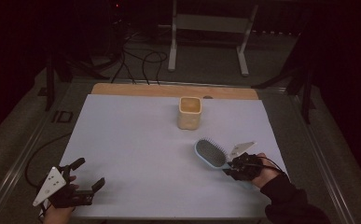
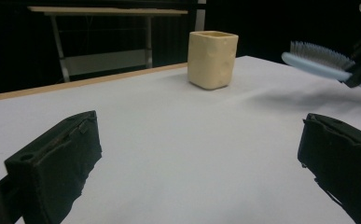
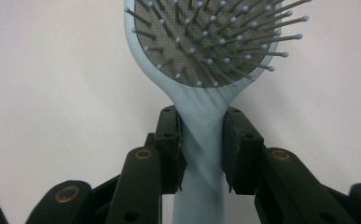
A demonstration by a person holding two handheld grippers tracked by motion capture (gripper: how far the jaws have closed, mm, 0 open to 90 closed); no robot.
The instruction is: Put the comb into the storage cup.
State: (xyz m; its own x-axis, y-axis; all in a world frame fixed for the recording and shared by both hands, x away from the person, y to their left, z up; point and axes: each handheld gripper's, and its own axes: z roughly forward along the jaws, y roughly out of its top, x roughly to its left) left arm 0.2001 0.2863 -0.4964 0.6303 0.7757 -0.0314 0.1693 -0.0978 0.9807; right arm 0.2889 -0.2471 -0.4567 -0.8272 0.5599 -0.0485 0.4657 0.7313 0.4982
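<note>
Blue hairbrush [image 1: 211, 153] clamped at its neck by right gripper [image 1: 238, 166], long axis pointing up-left toward cream cup [image 1: 190, 113]; left gripper [image 1: 84, 178] wide, empty, farther

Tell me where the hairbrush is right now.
The hairbrush is on the table's right side in the high view, gripped by its handle in the right gripper, bristles up, nearer the person than the yellow cup.
</note>
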